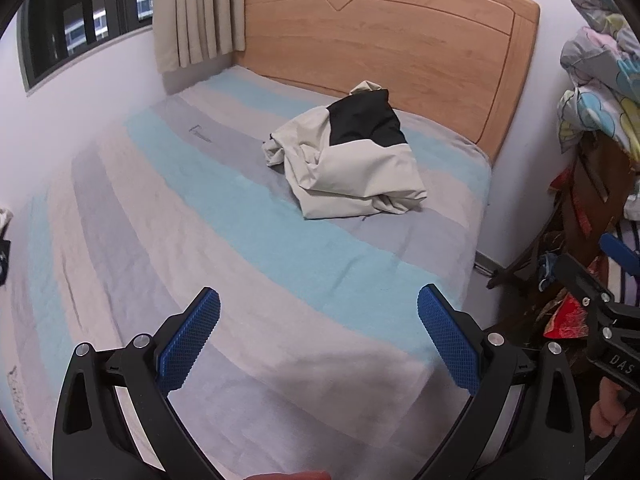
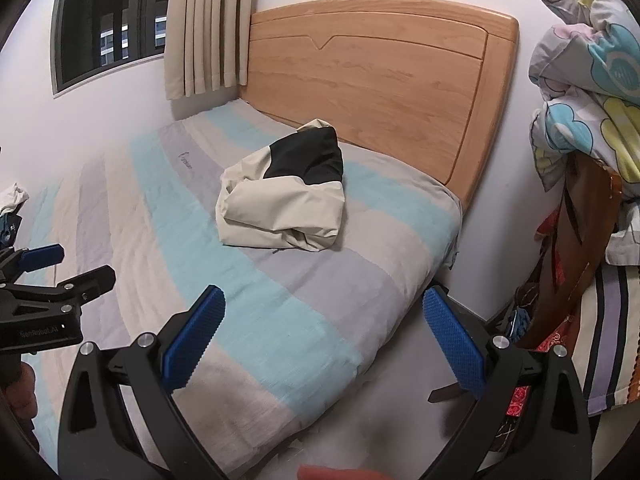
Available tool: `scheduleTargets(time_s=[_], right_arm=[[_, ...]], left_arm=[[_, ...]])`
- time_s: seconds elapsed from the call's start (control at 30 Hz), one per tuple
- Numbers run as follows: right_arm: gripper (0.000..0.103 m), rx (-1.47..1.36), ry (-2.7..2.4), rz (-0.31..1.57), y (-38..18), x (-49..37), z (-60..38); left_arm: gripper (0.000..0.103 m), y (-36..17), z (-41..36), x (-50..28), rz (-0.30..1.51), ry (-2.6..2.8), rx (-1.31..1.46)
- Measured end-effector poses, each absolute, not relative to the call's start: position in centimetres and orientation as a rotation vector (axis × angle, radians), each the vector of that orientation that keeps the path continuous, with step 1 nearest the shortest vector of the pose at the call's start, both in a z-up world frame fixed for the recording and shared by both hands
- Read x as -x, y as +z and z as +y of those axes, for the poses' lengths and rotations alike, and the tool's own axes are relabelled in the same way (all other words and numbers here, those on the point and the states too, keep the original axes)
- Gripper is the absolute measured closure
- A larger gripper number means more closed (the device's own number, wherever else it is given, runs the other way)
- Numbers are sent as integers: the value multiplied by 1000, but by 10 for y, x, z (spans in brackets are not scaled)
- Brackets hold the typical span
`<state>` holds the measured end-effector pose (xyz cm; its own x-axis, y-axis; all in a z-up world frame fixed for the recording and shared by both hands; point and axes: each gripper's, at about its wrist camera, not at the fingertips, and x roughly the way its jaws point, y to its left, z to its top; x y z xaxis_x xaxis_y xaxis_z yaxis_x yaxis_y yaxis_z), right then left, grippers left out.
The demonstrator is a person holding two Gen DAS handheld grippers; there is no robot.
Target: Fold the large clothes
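You're looking at a bed [image 1: 280,248] dressed in a sheet of broad stripes, pale blue, grey and off-white, running across it, with a light wooden headboard [image 1: 384,52] at the far end. Up near that headboard sits a crumpled cream-and-black jacket [image 1: 344,160], bunched in a heap, its black panel facing up and toward the headboard. At the left edge of your right wrist view, a small bundle of white cloth [image 2: 14,196] rests on the sheet.

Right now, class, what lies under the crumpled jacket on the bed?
The jacket rests on the striped bedsheet, near the headboard. Whatever sits directly beneath its folds is hidden.
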<state>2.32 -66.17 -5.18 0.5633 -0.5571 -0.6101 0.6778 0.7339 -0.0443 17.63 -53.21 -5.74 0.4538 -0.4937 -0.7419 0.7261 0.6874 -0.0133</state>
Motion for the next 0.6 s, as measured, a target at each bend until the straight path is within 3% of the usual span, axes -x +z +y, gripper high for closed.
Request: scheduleTargets(time_s=[0.6], right_arm=[[8, -204, -730, 637, -49, -25, -658]], left_arm=[[6, -58, -529, -175, 761, -767, -336]])
